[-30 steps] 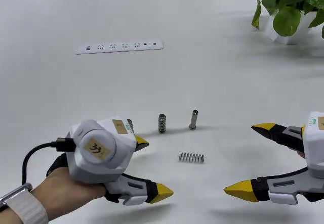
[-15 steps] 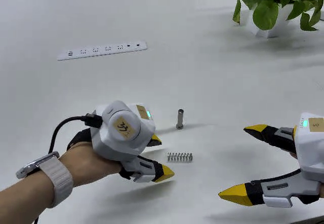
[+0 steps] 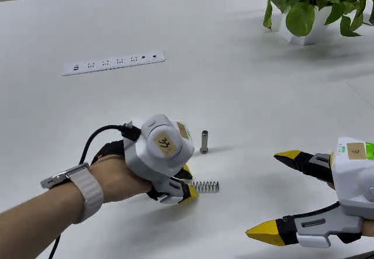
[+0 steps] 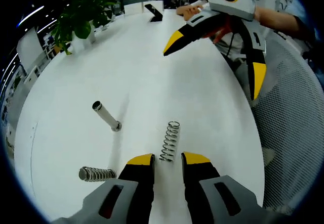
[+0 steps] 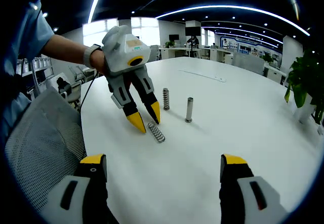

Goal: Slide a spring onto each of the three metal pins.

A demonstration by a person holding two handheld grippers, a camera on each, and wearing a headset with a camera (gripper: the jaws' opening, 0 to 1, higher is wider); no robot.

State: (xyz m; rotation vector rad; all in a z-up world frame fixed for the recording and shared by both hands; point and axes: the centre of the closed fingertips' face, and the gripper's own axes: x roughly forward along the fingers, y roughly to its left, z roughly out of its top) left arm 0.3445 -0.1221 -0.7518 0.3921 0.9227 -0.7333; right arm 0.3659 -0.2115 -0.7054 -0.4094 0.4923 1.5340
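Head view, upper left: power strip (image 3: 114, 62), flat on white table (image 3: 245, 78). Lower left of centre: left gripper (image 3: 188, 183), jaws parted by a narrow gap, nothing clamped. Just right of its tips: loose spring (image 3: 205, 186), lying on its side. In left gripper view, near end of spring between the 2 yellow tips; contact with them not clear. Above spring, near centre: bare pin (image 3: 204, 141), upright, apart from spring. In right gripper view, left of bare pin: sprung pin (image 5: 165, 98), upright, coil already sleeved over it. Head view, lower right: right gripper (image 3: 273, 193), jaws spread wide, empty, well apart from spring. Upper right corner: plant (image 3: 315, 2).
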